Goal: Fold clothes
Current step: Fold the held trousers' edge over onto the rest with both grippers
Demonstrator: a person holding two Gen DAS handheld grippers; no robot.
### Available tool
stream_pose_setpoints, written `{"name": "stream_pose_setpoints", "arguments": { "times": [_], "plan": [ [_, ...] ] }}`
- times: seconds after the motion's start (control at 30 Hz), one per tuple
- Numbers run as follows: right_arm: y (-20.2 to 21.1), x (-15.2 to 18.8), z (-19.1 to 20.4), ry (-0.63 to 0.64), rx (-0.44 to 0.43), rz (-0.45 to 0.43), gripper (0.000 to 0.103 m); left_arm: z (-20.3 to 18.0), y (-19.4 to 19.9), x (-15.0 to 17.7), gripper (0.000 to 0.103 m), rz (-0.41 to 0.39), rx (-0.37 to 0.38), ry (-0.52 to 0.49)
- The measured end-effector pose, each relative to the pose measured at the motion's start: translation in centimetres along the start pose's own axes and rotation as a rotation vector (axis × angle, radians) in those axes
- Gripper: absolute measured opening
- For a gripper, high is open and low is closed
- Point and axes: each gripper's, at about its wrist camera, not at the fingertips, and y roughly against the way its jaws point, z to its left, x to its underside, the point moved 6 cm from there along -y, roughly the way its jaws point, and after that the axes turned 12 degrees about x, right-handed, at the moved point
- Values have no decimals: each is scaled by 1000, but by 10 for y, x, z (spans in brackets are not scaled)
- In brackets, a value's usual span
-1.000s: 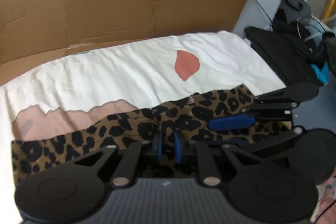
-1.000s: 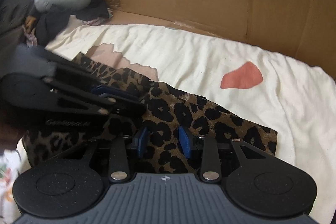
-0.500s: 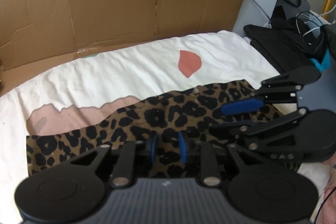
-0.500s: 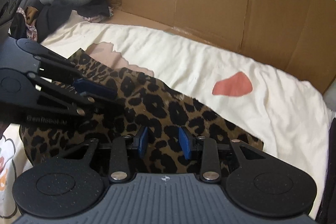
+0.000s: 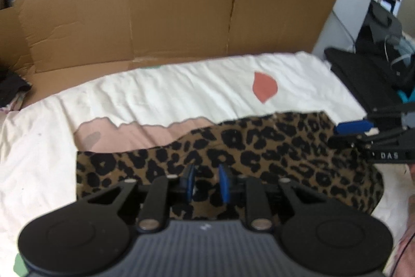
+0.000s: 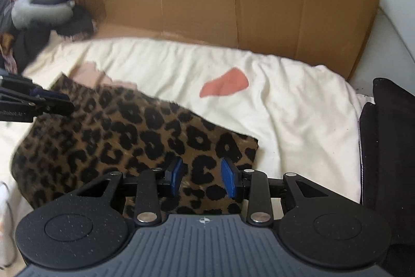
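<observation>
both grippers hang over one leopard-print garment (image 5: 259, 147): my left gripper (image 5: 206, 182) near its near edge, jaws narrowly apart and closing, with cloth seen through the gap but nothing clearly pinched. my right gripper (image 6: 202, 177) has its two blue pads (image 6: 175, 175) parted wider, above the garment's near right corner, and i cannot tell if they touch the fabric. one garment lies flat on one cream sheet (image 5: 181, 90), which carries one red patch (image 5: 264, 87) and one pink patch (image 5: 135, 131). its far edge runs ragged along the pink patch. one cardboard wall (image 5: 155, 17) closes the back; bare sheet lies open between garment and cardboard. dark bags (image 5: 368, 85) crowd the right edge, a grey pillow (image 6: 41, 7) the left.
</observation>
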Motion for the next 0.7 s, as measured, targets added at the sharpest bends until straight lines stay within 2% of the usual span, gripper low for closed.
{"name": "stream_pose_setpoints", "arguments": {
  "times": [0.2, 0.4, 0.5, 0.57, 0.7],
  "plan": [
    [18, -7, 23, 16, -58, -40, 39, -27, 1, -1, 22, 2, 57, -13],
    [15, 1, 57, 62, -116, -15, 39, -54, -14, 11, 22, 36, 124, -52],
    [8, 11, 69, 108, -109, 2, 39, -51, -28, 19, 22, 70, 119, -68],
    [3, 17, 72, 144, -89, 12, 39, -43, -35, 22, 16, 86, 114, -63],
    [3, 23, 65, 149, -83, 15, 39, -36, -37, 22, 13, 88, 105, -81]
  ]
}}
